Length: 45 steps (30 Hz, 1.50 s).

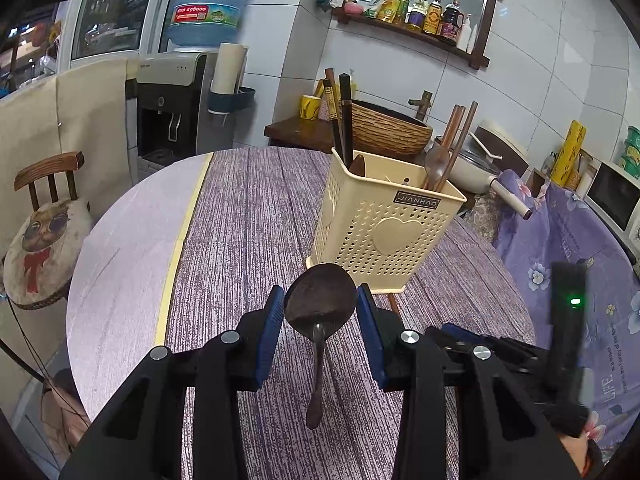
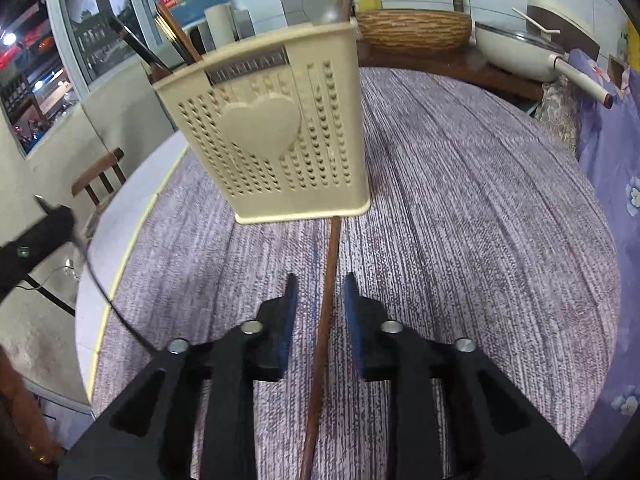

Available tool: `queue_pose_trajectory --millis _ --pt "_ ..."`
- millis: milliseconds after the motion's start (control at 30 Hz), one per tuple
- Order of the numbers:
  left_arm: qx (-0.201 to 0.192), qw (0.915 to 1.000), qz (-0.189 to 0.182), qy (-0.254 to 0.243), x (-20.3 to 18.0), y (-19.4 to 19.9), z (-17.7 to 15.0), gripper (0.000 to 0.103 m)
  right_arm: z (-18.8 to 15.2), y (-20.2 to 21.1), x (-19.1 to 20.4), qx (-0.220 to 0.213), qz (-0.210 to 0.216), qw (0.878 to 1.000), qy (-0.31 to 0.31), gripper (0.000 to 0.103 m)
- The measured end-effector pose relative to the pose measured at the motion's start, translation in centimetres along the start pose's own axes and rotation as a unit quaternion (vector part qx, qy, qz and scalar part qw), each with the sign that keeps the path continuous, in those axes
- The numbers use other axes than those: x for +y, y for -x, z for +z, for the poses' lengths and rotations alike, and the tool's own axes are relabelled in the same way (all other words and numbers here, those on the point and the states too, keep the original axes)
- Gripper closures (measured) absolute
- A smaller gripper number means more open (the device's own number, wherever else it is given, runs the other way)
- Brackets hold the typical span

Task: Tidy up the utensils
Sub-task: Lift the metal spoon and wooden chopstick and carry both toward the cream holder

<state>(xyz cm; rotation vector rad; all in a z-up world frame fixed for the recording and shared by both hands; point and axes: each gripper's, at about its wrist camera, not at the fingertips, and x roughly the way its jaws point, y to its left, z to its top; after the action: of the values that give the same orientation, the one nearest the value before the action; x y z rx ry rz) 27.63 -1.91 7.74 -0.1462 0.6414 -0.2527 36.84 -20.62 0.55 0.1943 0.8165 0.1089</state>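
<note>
A cream perforated utensil holder [image 1: 382, 232] with a heart stands on the purple table [image 1: 248, 216]; it holds dark chopsticks [image 1: 345, 120], brown chopsticks [image 1: 456, 140] and a wooden spoon [image 1: 436, 160]. My left gripper [image 1: 320, 308] has its blue pads on either side of the bowl of a dark wooden spoon [image 1: 320, 296]; its handle hangs down over the table. In the right wrist view the holder [image 2: 276, 128] is close ahead. A brown chopstick [image 2: 326, 312] lies on the table between the fingers of my right gripper [image 2: 318, 300], which stands open around it without touching.
A water dispenser [image 1: 172, 108] and a chair [image 1: 44, 232] stand left of the table. A woven basin [image 1: 384, 128] and a white pan [image 1: 476, 164] sit behind it. A purple flowered cloth [image 1: 568, 248] covers the right side. My right gripper's body [image 1: 568, 320] is at the right.
</note>
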Motion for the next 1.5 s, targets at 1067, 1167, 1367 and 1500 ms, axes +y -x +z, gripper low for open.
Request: queue_pose_trajectory --millis 1067,1167,1367,1500 --pt "0.003 1.0 -0.006 -0.007 -0.6 0.1 -0.4 0.066 1.3 -1.8 1.7 -0.01 -0.023 0.999 0.045 0.096" --pt "0.001 0.9999 -0.008 -0.007 -0.6 0.3 -0.4 0.066 1.7 1.0 1.4 -0.038 -0.002 0.999 0.035 0.096" --pt "0.001 0.9999 -0.009 -0.008 -0.6 0.4 -0.4 0.066 2.7 6.9 0.7 -0.089 0.037 0.995 0.017 0.096" --pt "0.005 0.9999 -0.011 -0.006 -0.7 0.3 -0.6 0.066 2.6 10.0 0.2 -0.113 0.055 0.992 0.004 0.096"
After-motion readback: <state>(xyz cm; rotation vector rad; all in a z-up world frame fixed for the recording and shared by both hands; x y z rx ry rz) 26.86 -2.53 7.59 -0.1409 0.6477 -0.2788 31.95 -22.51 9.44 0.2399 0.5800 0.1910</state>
